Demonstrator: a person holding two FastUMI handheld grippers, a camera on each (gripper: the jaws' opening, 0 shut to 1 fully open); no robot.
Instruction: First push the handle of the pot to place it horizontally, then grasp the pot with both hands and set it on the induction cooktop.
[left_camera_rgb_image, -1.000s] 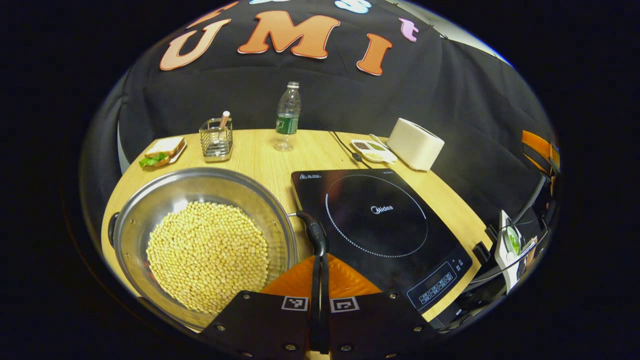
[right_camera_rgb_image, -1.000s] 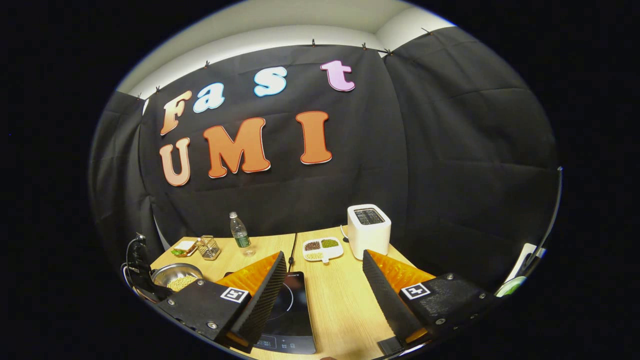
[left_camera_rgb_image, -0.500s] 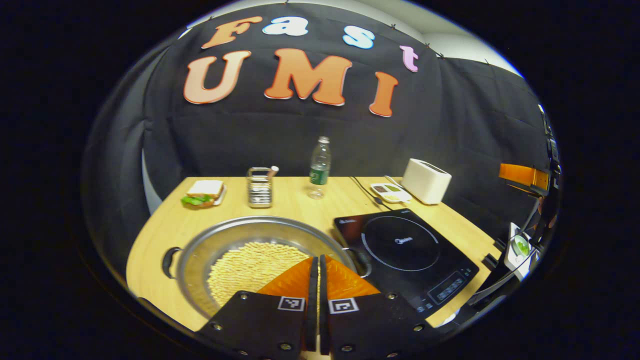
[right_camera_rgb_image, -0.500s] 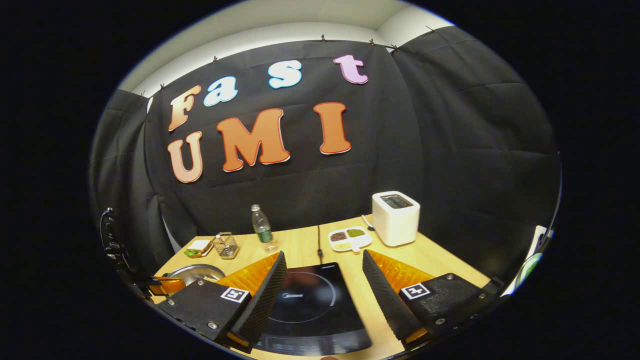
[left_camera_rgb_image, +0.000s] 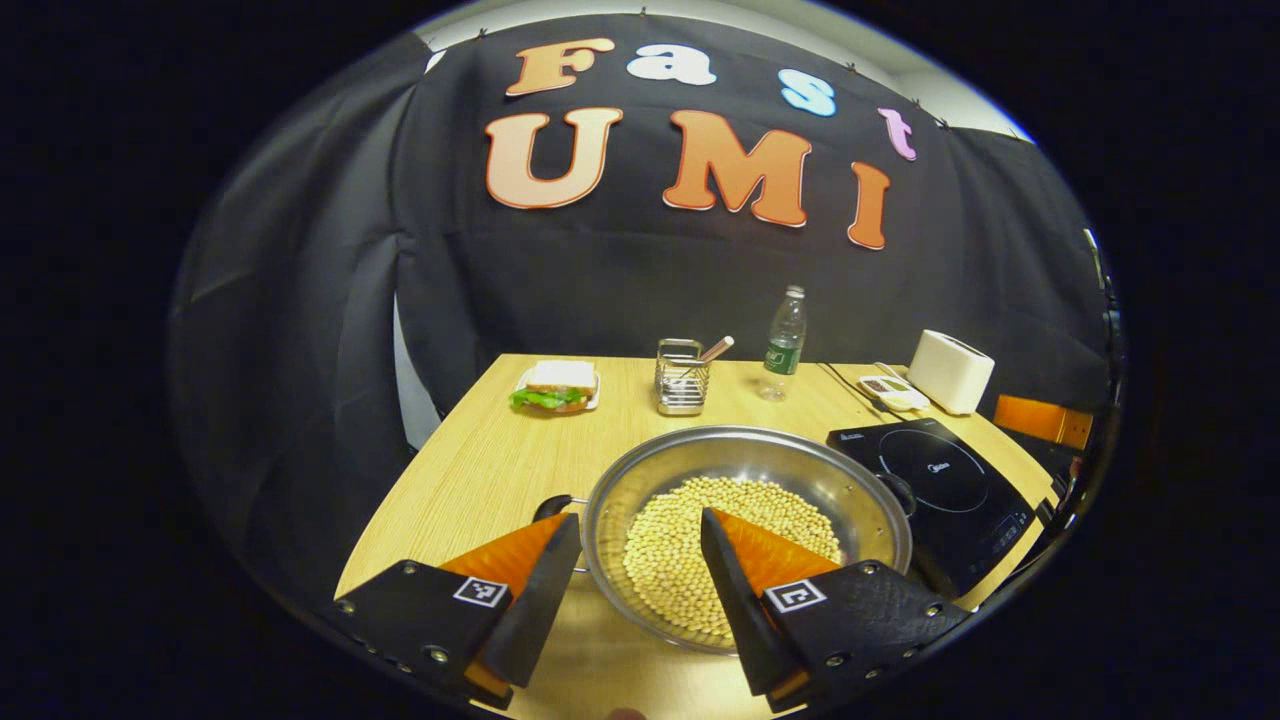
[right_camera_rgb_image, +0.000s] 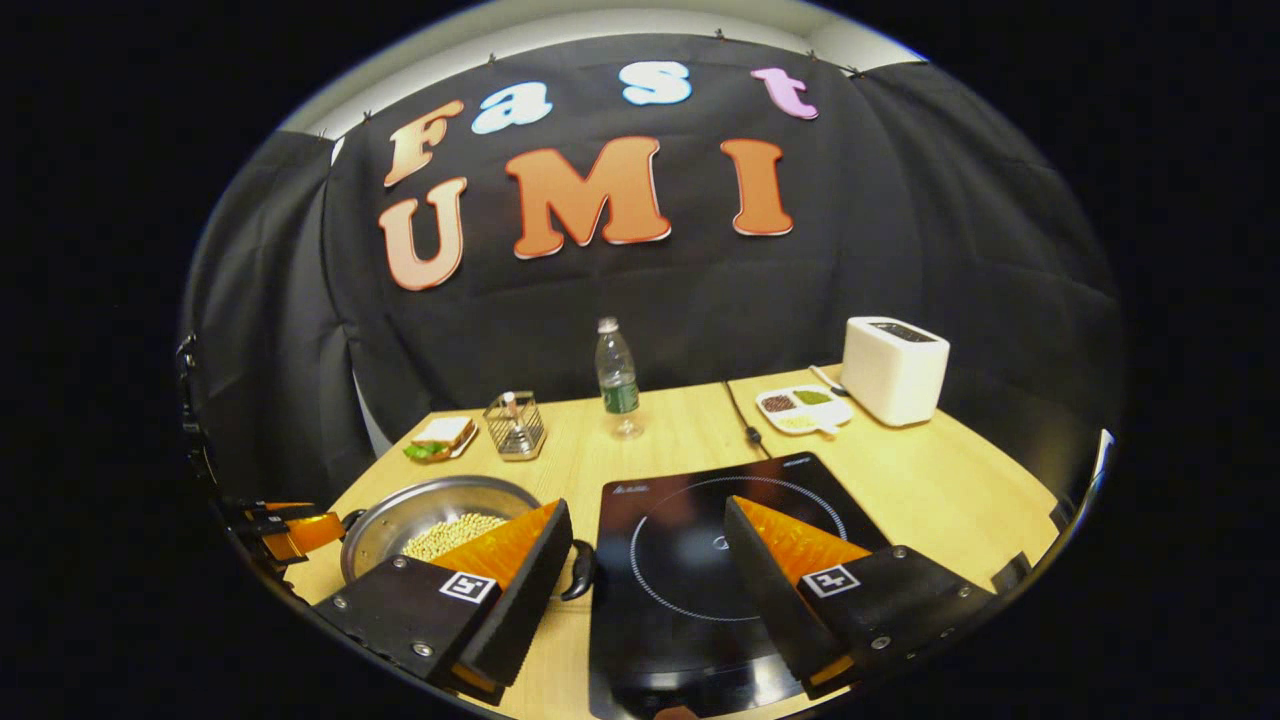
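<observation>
A steel pot (left_camera_rgb_image: 722, 455) holding soybeans (left_camera_rgb_image: 690, 545) stands on the wooden table, with a black handle (left_camera_rgb_image: 552, 505) on its left and another (left_camera_rgb_image: 899, 491) on its right. My left gripper (left_camera_rgb_image: 638, 535) is open above the pot's near left rim, apart from it. The black induction cooktop (left_camera_rgb_image: 935, 470) lies just right of the pot. In the right gripper view, my right gripper (right_camera_rgb_image: 648, 520) is open above the cooktop (right_camera_rgb_image: 690, 500); its left finger sits by the pot's right handle (right_camera_rgb_image: 581, 570). The pot (right_camera_rgb_image: 398, 515) and the left gripper (right_camera_rgb_image: 295, 530) are at lower left there.
Along the back of the table stand a sandwich plate (left_camera_rgb_image: 555, 388), a wire holder (left_camera_rgb_image: 683, 375), a water bottle (left_camera_rgb_image: 783, 345), a divided dish (left_camera_rgb_image: 893, 392) and a white toaster (left_camera_rgb_image: 950, 370). A cable (right_camera_rgb_image: 740, 415) runs from the cooktop to the wall.
My left gripper, shut at the pot's right handle a second ago, has drawn back, swung left and opened. My right gripper has come closer over the cooktop.
</observation>
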